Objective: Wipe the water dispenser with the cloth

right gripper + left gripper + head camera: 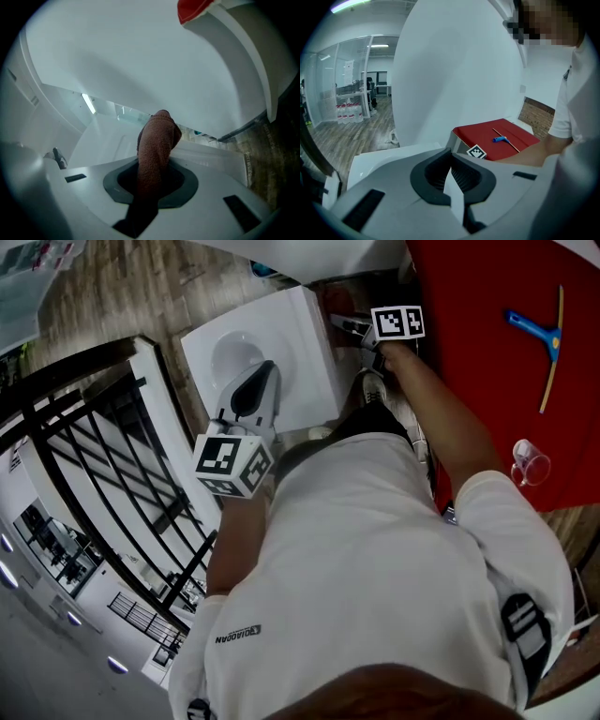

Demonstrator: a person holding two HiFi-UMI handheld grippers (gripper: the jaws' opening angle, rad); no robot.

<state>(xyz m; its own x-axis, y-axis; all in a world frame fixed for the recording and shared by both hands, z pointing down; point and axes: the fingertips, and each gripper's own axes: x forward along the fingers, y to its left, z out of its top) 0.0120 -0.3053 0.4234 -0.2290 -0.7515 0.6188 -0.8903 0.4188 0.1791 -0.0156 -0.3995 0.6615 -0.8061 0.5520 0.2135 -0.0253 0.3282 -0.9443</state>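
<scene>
In the head view's upper centre, the right gripper (151, 185) has its jaws clamped on the brown cloth (158, 136) beside the white water dispenser (281, 343). The left gripper (455, 190) has its jaws closed, empty. Dragging hard could pull the cloth free.

Head cam top-down; L/R cams near dispenser (302, 360)

Red tabletop (487, 352): at 2 o'clock in the head view.
On it: a blue-handled squeegee (544, 338) at 2 o'clock; a clear cup (530, 463) at 3 o'clock.
Wood floor (122, 296): at 11 o'clock.
On it: the white water dispenser (300, 343) at 12 o'clock.
</scene>
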